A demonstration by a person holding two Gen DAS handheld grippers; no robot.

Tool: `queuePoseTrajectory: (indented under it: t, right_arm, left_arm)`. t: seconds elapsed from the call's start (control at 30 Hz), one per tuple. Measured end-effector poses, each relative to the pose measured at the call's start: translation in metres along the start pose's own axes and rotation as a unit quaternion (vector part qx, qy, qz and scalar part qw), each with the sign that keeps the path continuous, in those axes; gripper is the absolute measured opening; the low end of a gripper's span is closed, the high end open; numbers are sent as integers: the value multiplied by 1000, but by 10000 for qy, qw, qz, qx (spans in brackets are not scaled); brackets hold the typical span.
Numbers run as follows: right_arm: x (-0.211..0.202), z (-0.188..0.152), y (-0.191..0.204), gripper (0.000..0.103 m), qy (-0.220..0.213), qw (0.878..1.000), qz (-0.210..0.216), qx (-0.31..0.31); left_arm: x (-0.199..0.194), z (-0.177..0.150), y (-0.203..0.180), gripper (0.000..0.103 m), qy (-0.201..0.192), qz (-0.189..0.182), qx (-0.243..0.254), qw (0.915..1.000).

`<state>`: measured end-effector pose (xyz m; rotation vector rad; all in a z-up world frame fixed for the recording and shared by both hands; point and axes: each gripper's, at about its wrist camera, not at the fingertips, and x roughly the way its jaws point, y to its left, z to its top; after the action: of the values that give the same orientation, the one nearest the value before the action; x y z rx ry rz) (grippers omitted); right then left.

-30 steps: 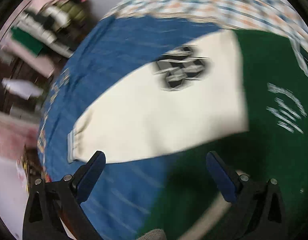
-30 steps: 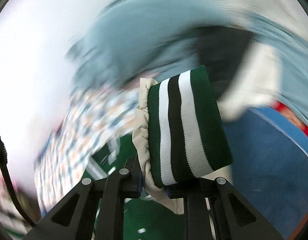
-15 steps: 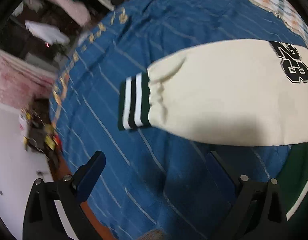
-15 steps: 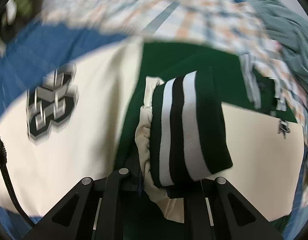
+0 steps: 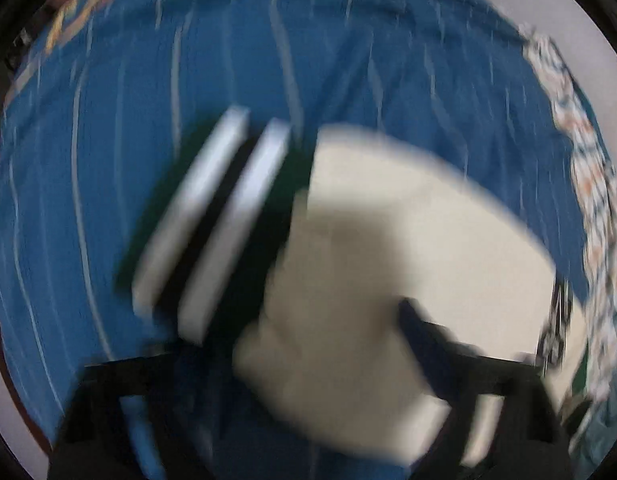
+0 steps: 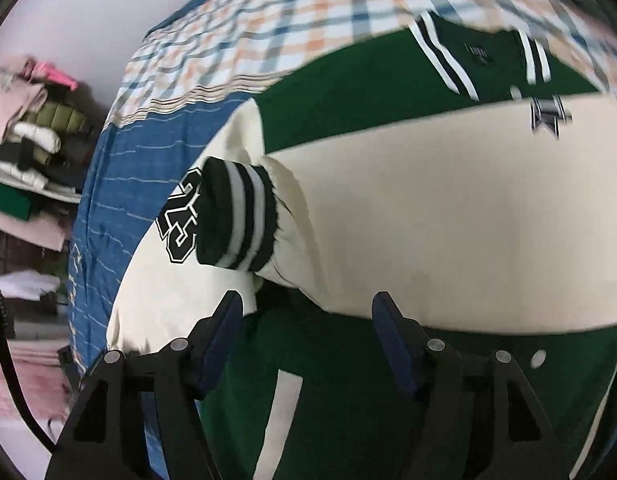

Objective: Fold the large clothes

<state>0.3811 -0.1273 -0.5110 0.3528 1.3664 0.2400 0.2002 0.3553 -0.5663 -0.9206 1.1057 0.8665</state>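
Cream and green fabric: a varsity jacket lies spread on a blue striped bedcover; its green body is directly under and ahead of the right gripper.
Right gripper: jaws spread wide, holding nothing; the blue pads hang just above the jacket.
Folded sleeve: a cream sleeve lies across the green body just ahead of the right fingertips, its striped cuff ahead and left of them, resting beside the "23" patch.
Left gripper: heavily blurred; the jaws look apart, with the other sleeve between them. Whether they touch the cloth I cannot tell.
Second cuff: ahead and left of the left fingertips, over the bedcover.
Checked cloth: far ahead of the right gripper, beyond the jacket's collar.
Stacked clothes: far left of the right gripper, off the bed.
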Motion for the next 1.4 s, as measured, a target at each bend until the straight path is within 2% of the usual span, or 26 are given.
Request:
queuePoseTrajectory:
  t: [0.07, 0.1, 0.2, 0.23, 0.3, 0.33, 0.37, 0.47, 0.57, 0.6, 0.63, 0.7, 0.73, 0.83, 0.93, 1.03, 1.1, 1.2, 1.23, 1.3, 1.4]
  right_arm:
    - [5, -5, 3, 69, -6, 9999, 71, 137]
    - [9, -3, 6, 69, -29, 9997, 113, 202]
    - [22, 6, 18, 65, -115, 9986, 331, 390]
    - [29, 9, 23, 56, -109, 9982, 382, 456]
    - [45, 18, 32, 47, -103, 9969, 504, 598]
    - [53, 21, 36, 39, -87, 9964, 529, 658]
    - [67, 25, 43, 36, -24, 9960, 553, 706]
    - [113, 35, 59, 37, 329, 9962, 274, 760]
    - [116, 44, 65, 39, 536, 9959, -8, 723]
    - [106, 44, 66, 39, 583, 9963, -55, 630]
    - [96, 42, 66, 41, 561, 9968, -133, 553]
    - [62, 34, 60, 69, 277, 9964, -743, 306]
    - [49, 30, 57, 90, 148, 9942, -1047, 193]
    - [7, 18, 32, 90, -258, 9850, -1705, 21]
    - [-18, 8, 3, 90, -437, 9772, -2076, 14]
    - [-40, 3, -32, 90, -468, 9763, -2107, 182]
    - [-52, 3, -59, 90, -467, 9758, -2110, 318]
    - [-73, 1, -107, 90, -503, 9737, -2136, 613]
    - [-78, 0, -121, 90, -506, 9731, -2128, 721]
    - [-96, -7, -163, 90, -537, 9695, -2167, 1013]
    - [-114, -18, -218, 90, -518, 9635, -2229, 1390]
  left_arm:
    - [-3, 27, -5, 26, -300, 63, 1, 9995]
    - [-6, 45, -11, 22, -436, 33, 95, 9990]
    - [-24, 90, -38, 19, -895, -109, 582, 9942]
    - [-30, 98, -47, 19, -1005, -124, 749, 9920]
    - [-48, 119, -74, 18, -1328, -185, 1215, 9835]
    - [-59, 127, -88, 18, -1502, -227, 1462, 9775]
    - [-70, 131, -103, 17, -1674, -273, 1705, 9707]
    - [-102, 136, -134, 17, -2020, -351, 2285, 9517]
    - [-128, 121, -157, 16, -2369, -267, 2895, 9270]
    - [-137, 108, -164, 16, -2503, -220, 3098, 9170]
    - [-149, 89, -169, 16, -2701, -131, 3372, 9018]
    - [-164, 65, -182, 16, -2913, -49, 3695, 8824]
    - [-172, 47, -190, 15, -3004, -42, 3893, 8707]
    - [-186, 6, -210, 15, -3026, -102, 4200, 8555]
    - [-200, -48, -230, 15, -2832, -305, 4508, 8460]
    - [-208, -101, -255, 14, -2613, -546, 4781, 8367]
    - [-213, -141, -276, 14, -2449, -746, 4995, 8276]
    - [-220, -209, -308, 14, -2179, -1080, 5351, 8090]
    - [-221, -239, -323, 14, -2059, -1213, 5496, 8005]
    - [-218, -289, -346, 14, -1840, -1377, 5745, 7856]
    - [-201, -360, -380, 14, -1397, -1500, 6057, 7688]
